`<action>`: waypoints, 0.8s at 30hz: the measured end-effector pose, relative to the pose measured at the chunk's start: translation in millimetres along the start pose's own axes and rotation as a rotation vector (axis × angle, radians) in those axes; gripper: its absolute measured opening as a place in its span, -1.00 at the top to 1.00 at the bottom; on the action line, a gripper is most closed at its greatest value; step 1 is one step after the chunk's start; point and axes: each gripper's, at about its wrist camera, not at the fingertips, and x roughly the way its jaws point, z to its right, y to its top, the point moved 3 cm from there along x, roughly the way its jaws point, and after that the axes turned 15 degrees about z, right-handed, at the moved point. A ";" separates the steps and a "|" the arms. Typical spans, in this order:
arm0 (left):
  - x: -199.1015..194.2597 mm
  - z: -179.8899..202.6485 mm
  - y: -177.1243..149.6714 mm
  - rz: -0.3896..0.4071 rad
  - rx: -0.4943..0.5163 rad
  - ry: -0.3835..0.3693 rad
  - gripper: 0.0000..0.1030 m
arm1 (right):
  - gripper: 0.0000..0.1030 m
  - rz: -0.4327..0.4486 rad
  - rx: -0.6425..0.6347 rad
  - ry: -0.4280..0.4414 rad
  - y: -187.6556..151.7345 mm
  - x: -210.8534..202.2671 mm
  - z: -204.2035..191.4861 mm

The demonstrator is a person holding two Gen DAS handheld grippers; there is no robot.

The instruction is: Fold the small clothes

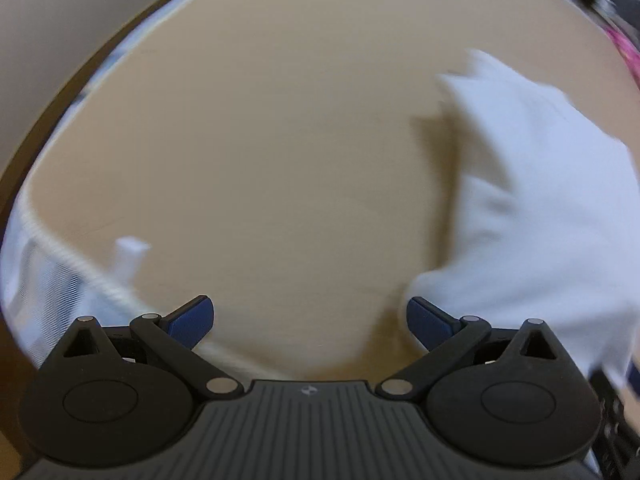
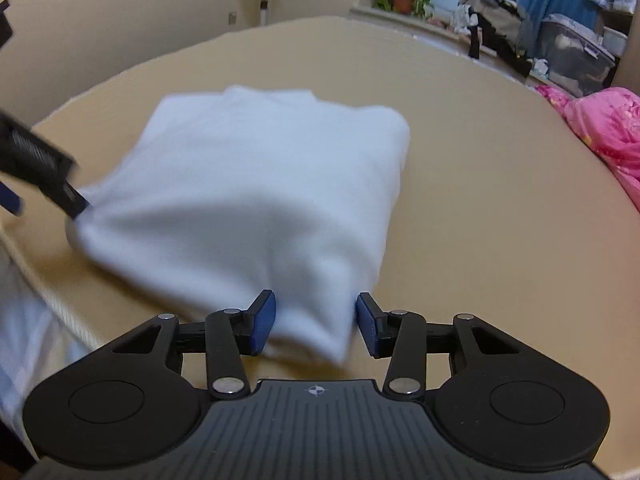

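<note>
Left gripper (image 1: pixel 310 322): jaws spread wide over bare tan table (image 1: pixel 280 140), nothing between the pads; white garment (image 1: pixel 532 208) lies to its right, touching the right pad. Right gripper (image 2: pixel 316 326): jaws part open, the folded garment's near edge between the pads; contact with the blue pads (image 2: pixel 264 320) not resolvable. Pink fabric (image 2: pixel 608 128) far right.

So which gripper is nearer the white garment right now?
Right. The right gripper straddles the white garment's near edge; the left gripper sits open beside its left edge.
</note>
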 end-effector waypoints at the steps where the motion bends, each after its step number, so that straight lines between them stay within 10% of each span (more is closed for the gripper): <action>1: 0.0 -9.4 0.5 -0.001 -0.020 0.033 -0.99 | 0.11 -0.017 -0.005 0.010 -4.5 -0.2 0.5; 12: -49.8 32.3 -6.1 0.020 -0.183 -0.316 -0.99 | -0.32 0.061 0.129 -0.029 31.3 -10.2 38.5; 16: -27.2 68.5 -21.9 -0.067 -0.156 -0.319 -0.99 | -0.37 -0.116 0.184 0.087 6.7 21.9 46.9; 24: -3.6 55.7 -26.1 -0.093 -0.382 -0.360 -0.99 | -0.76 -0.082 0.621 0.187 75.7 82.8 140.5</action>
